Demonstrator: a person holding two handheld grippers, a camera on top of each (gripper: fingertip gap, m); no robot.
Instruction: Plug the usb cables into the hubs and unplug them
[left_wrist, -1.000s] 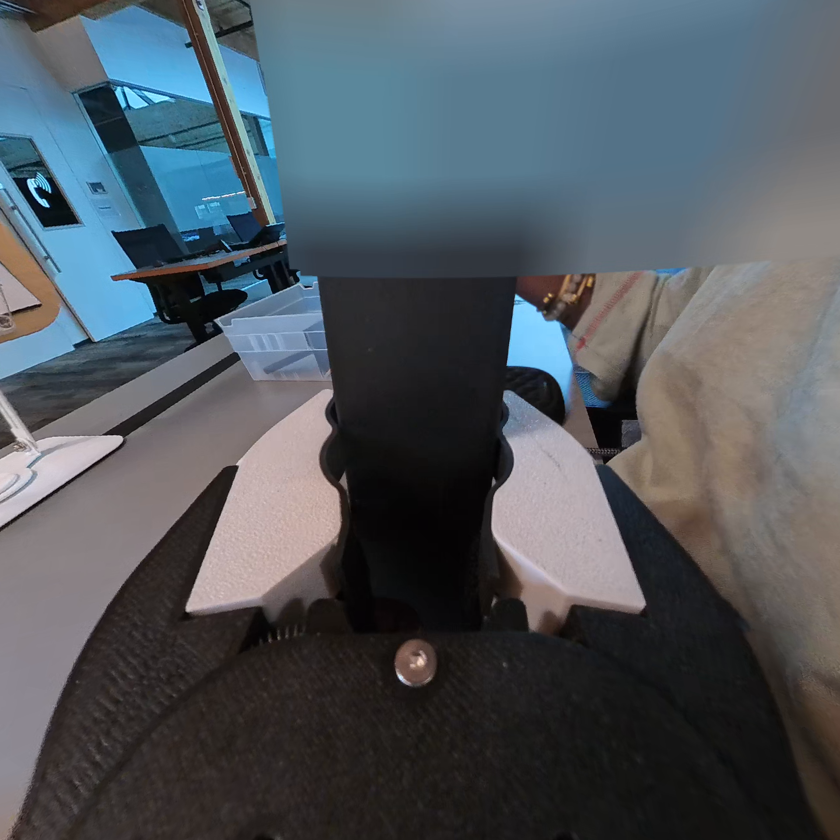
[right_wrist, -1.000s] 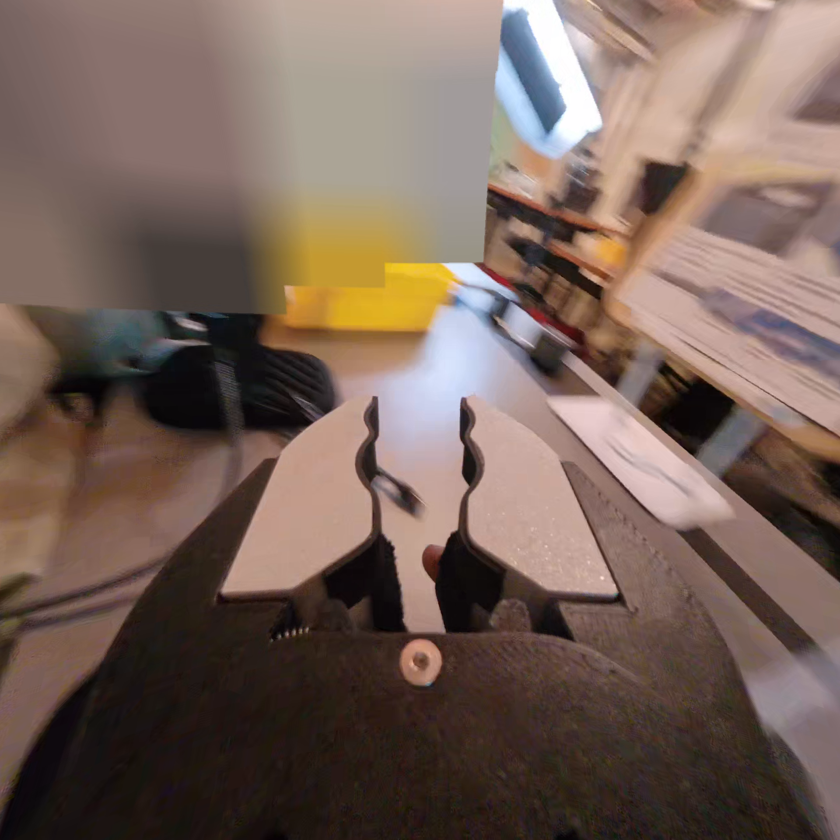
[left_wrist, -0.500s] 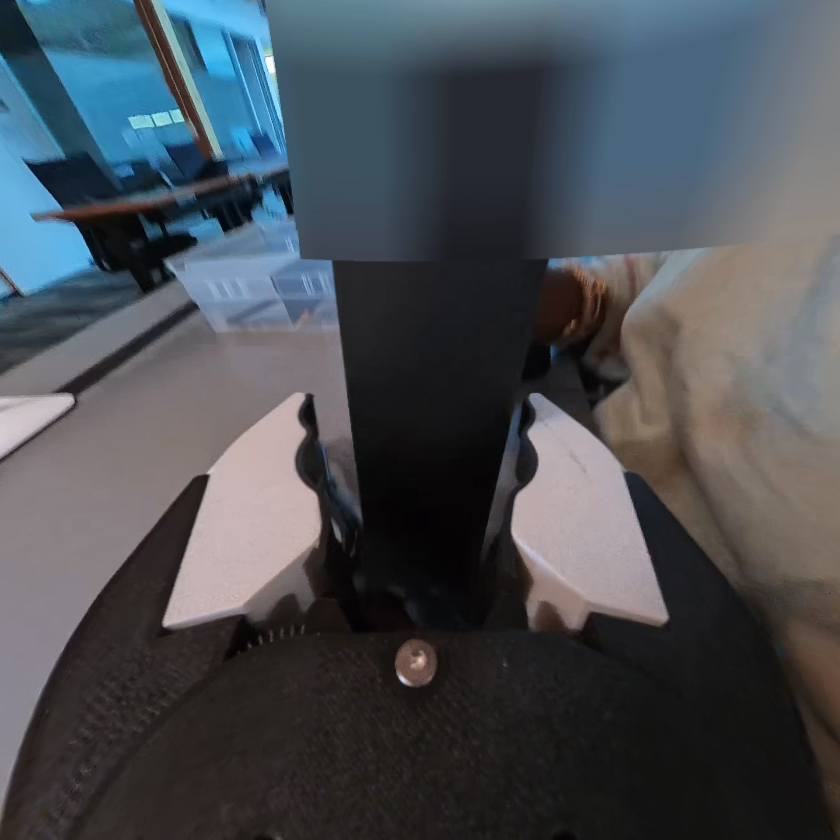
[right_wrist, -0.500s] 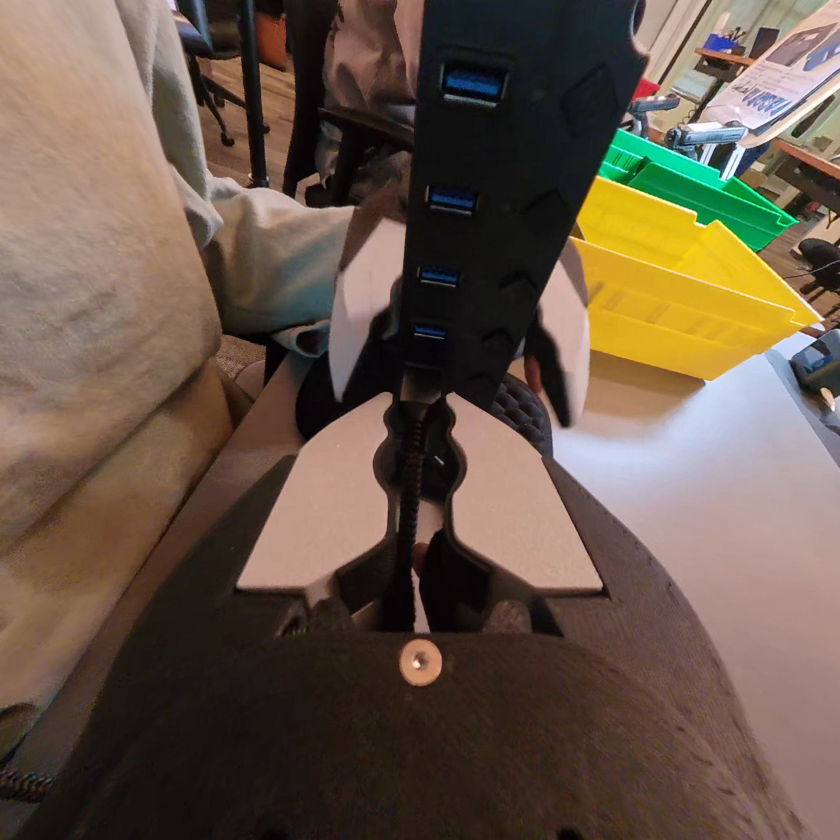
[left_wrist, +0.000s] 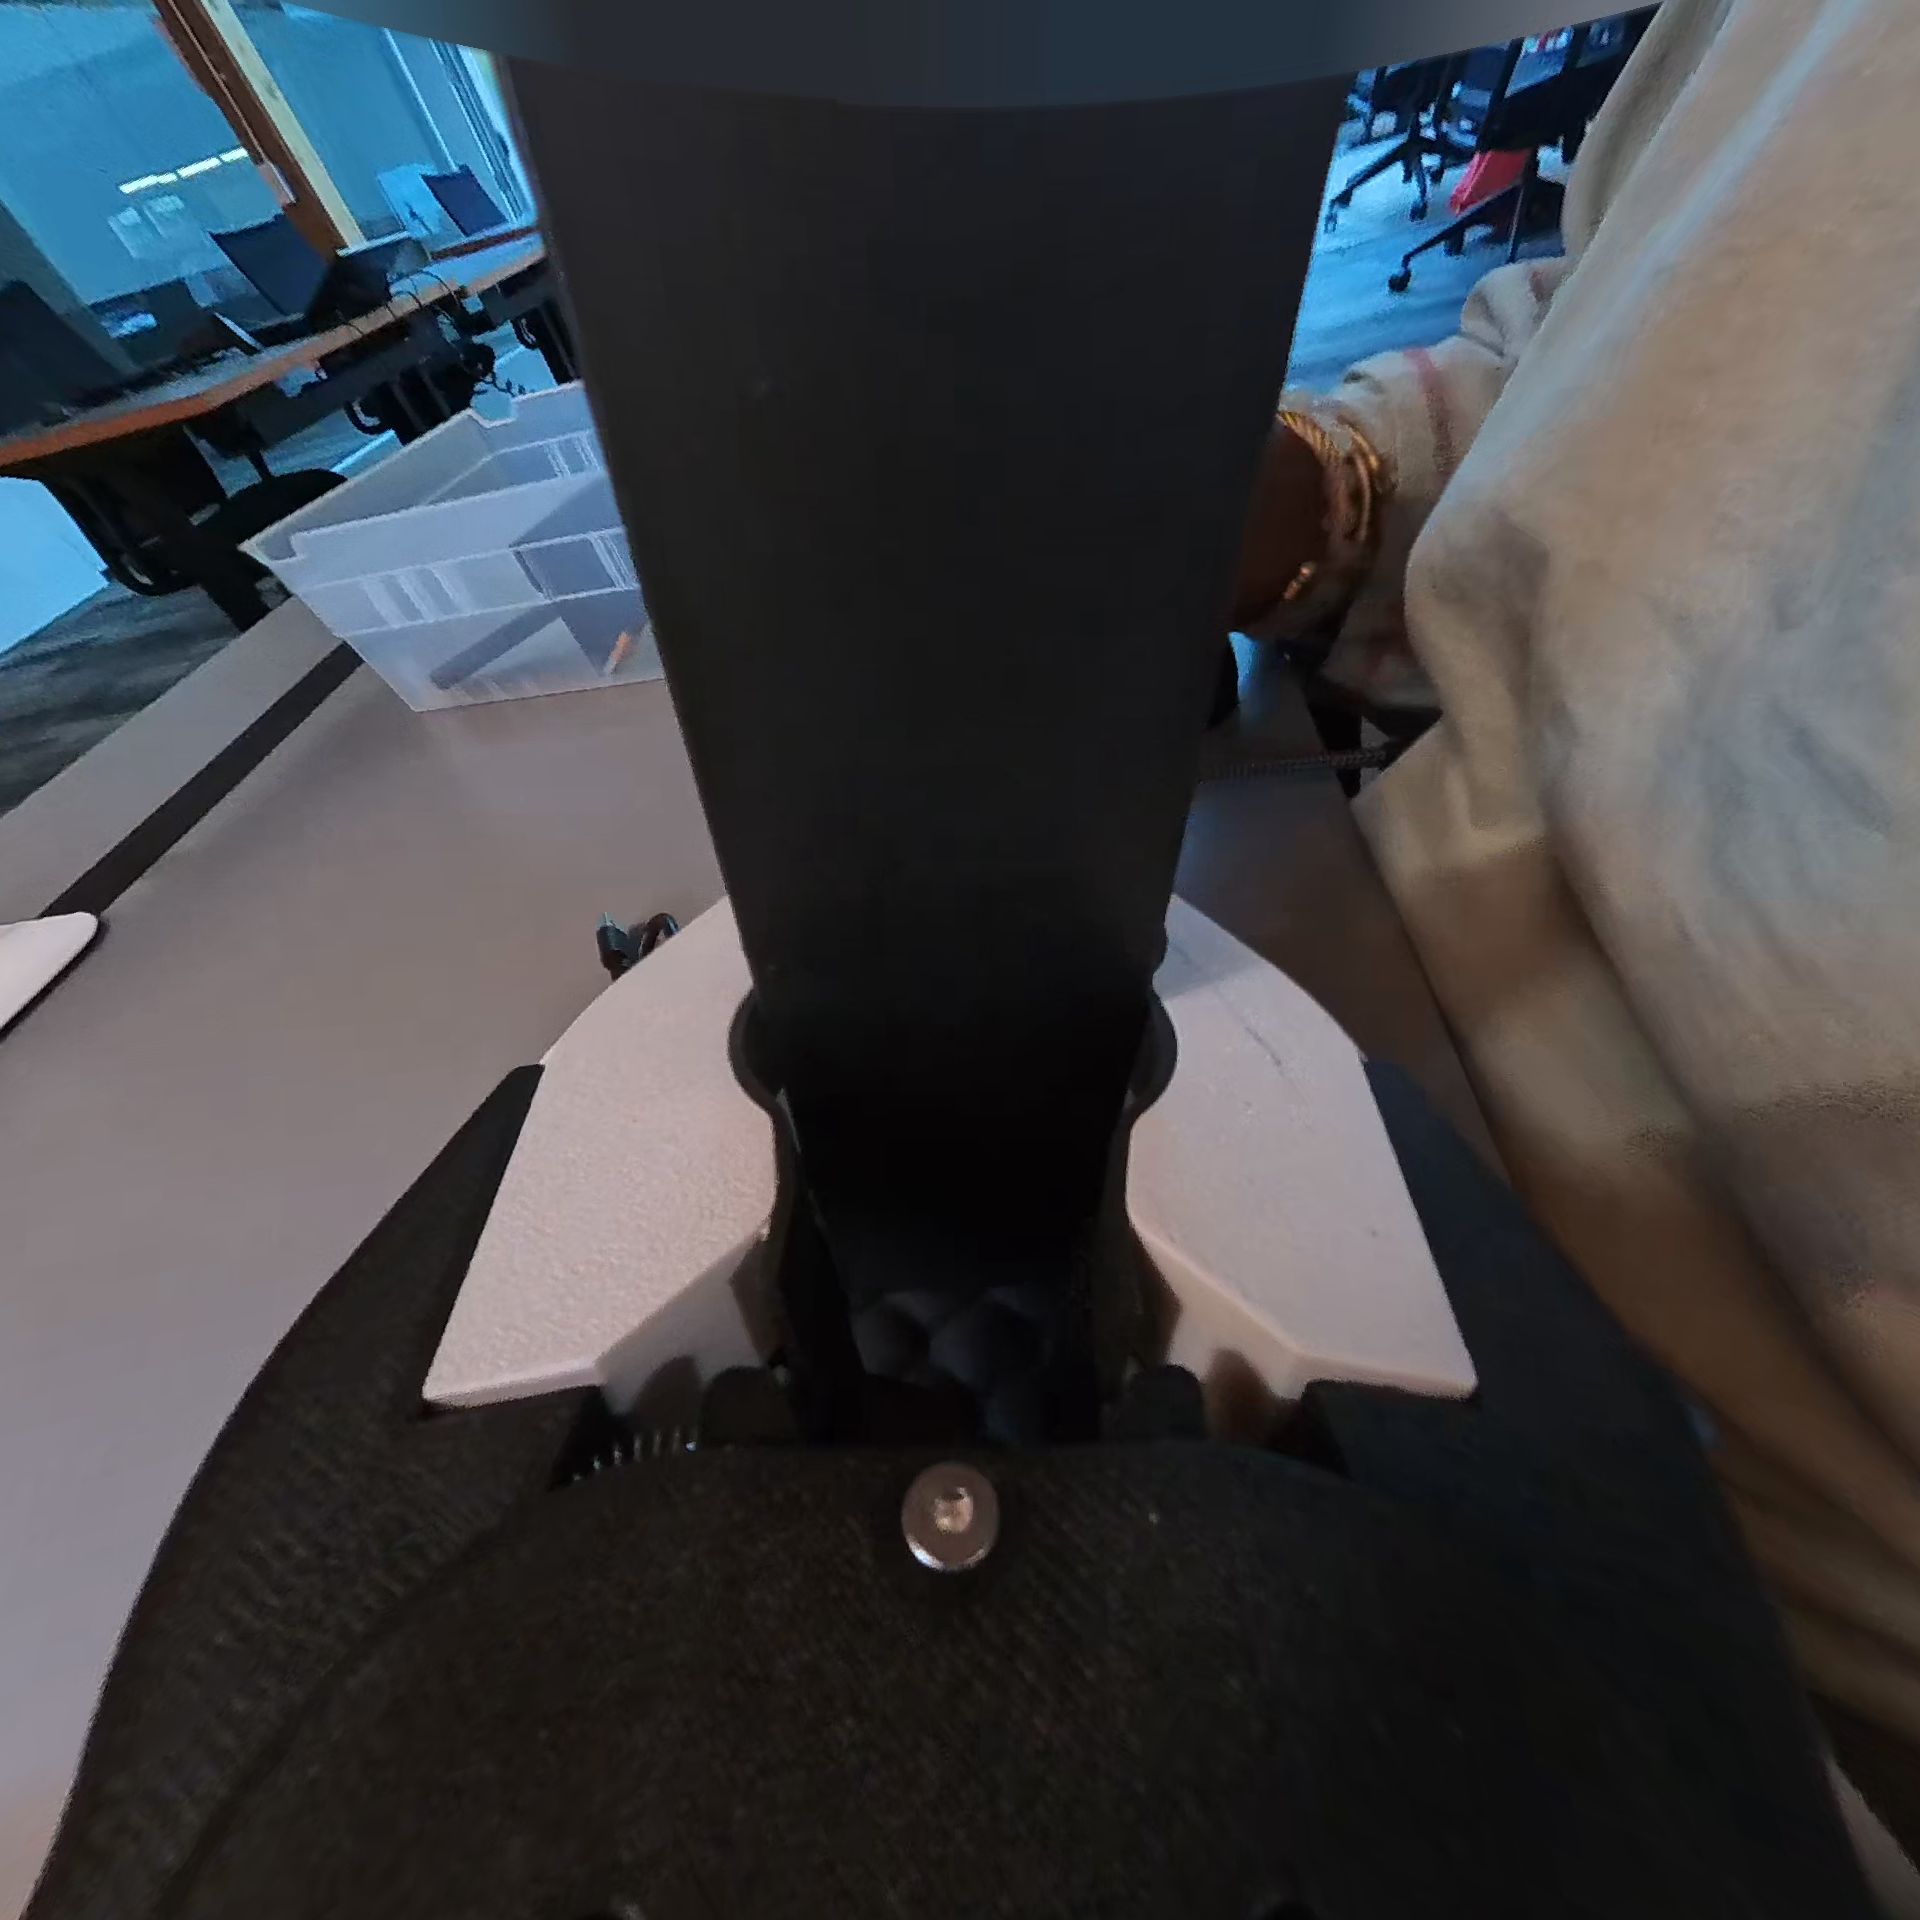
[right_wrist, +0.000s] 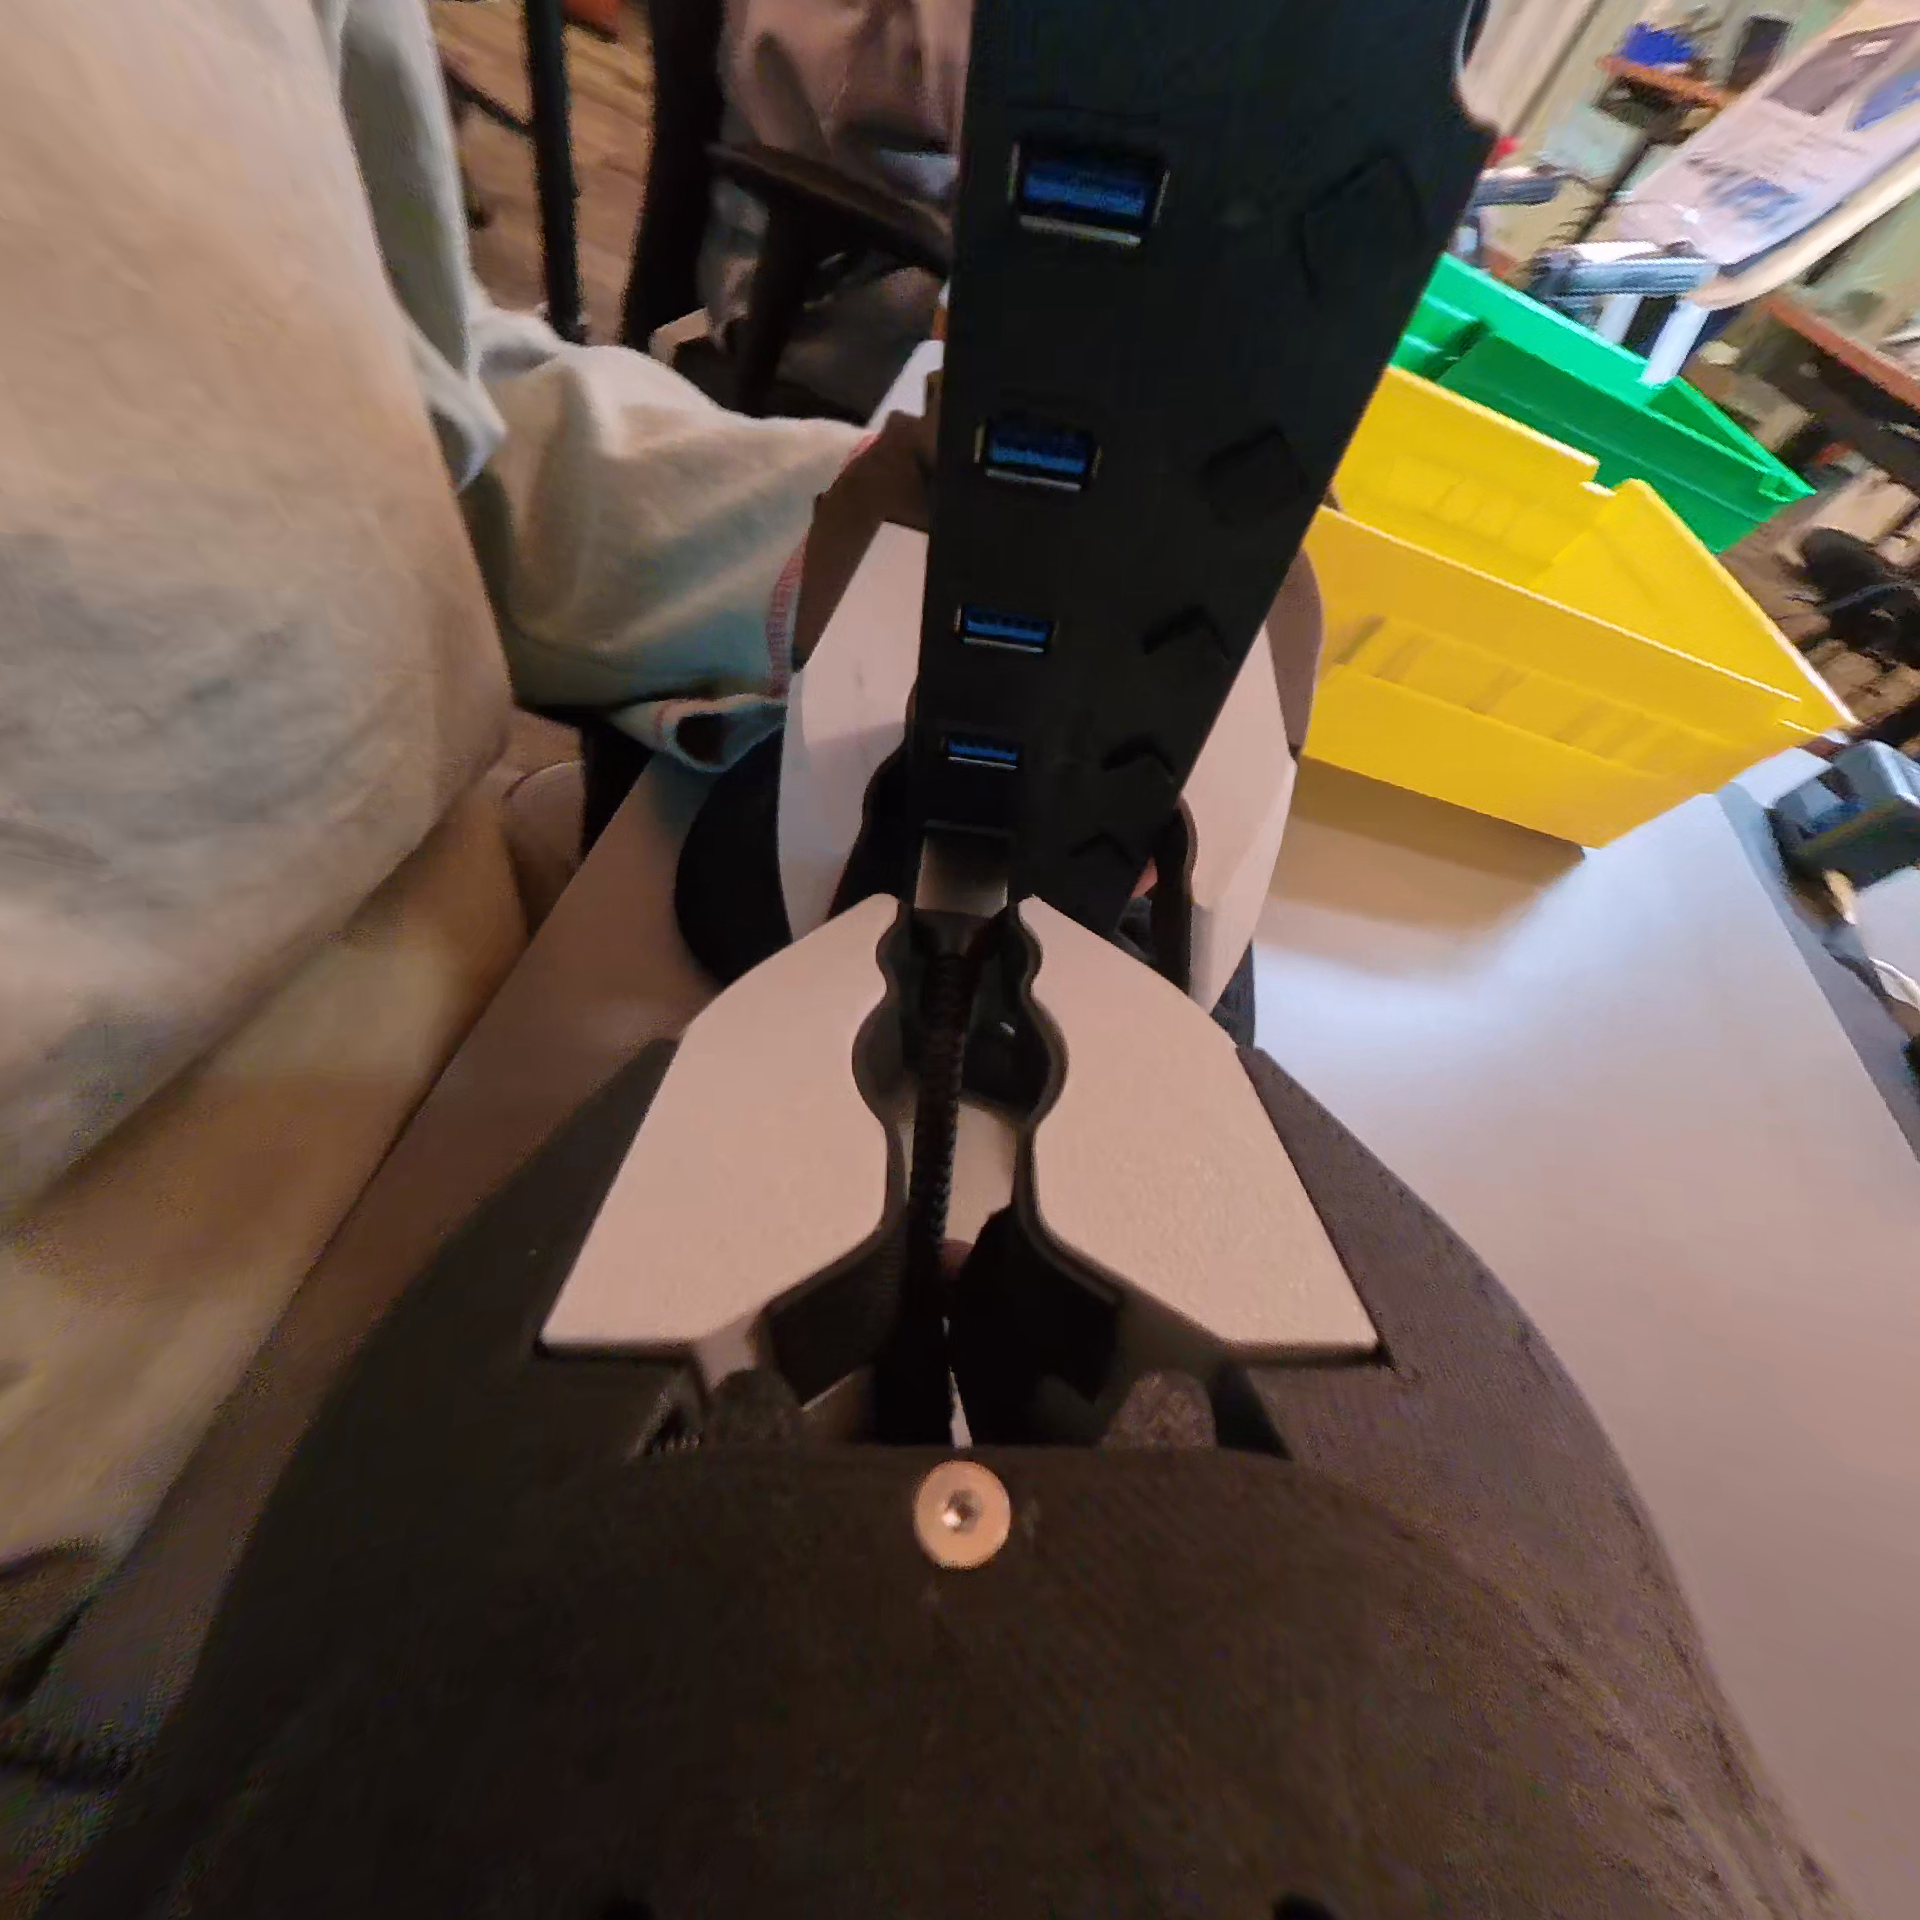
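Observation:
A long black USB hub (right_wrist: 1143, 416) stands upright, its row of blue ports facing the right wrist view. My left gripper (left_wrist: 951, 997) is shut on the hub's lower end; in its own view I see only the hub's plain back (left_wrist: 935, 520). Its white fingers (right_wrist: 847, 707) show on both sides of the hub in the right wrist view. My right gripper (right_wrist: 956, 914) is shut on a black braided USB cable (right_wrist: 935, 1091). The cable's plug (right_wrist: 961, 873) sits against the hub's lowest port, with its metal tip out of sight.
A grey table (left_wrist: 312, 935) holds a clear bin (left_wrist: 468, 561) at the back, plus a yellow bin (right_wrist: 1507, 644) and a green bin (right_wrist: 1579, 416). A person's cream sleeve (left_wrist: 1662, 727) is close beside both grippers. A small black connector (left_wrist: 629, 940) lies on the table. The tips of both grippers are at nearly the same place.
My right gripper was open over the table, then swung to the hub and shut on the braided cable. The plug now sits at the lowest port. My left gripper's fingers loosened briefly, then closed on the hub.

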